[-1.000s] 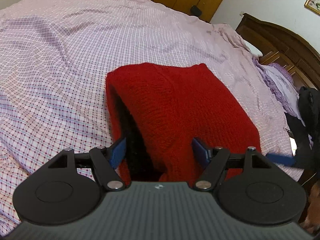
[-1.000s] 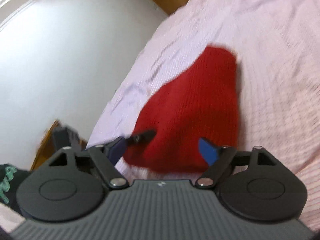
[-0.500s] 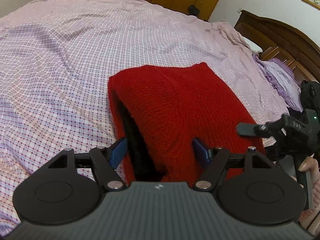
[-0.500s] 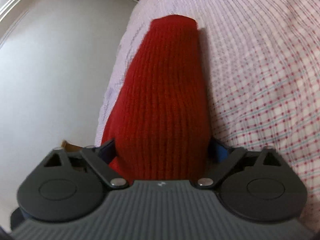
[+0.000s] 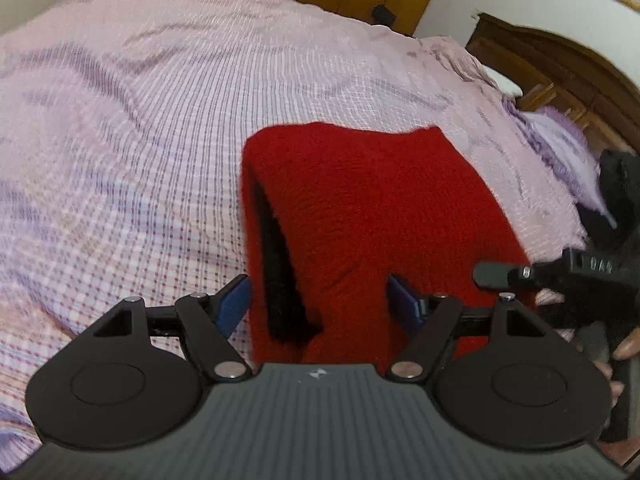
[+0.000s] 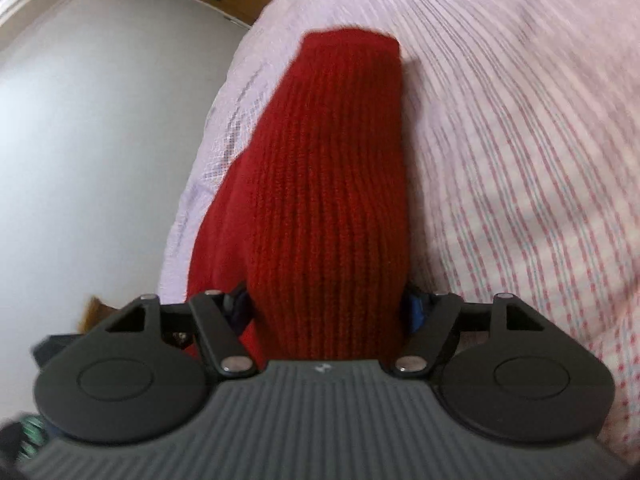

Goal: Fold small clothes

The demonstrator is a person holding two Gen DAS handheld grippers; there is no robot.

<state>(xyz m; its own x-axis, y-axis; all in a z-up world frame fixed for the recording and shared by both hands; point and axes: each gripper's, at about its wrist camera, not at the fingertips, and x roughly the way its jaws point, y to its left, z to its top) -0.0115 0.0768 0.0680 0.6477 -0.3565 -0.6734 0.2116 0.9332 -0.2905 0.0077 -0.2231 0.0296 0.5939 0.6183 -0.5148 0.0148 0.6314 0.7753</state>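
Right wrist view: red knit garment lies near the bed's edge; right gripper has just been closing, fingers pinching it. Left gripper straddles the near hem, unclenched. A thick bunch could slip free when lifted.

- My right gripper's blue pads are nearly buried behind the red knit garment.
- Beside the garment, the checked bedspread smears into streaks.
- The garment's near edge disappears beneath my left gripper's body.
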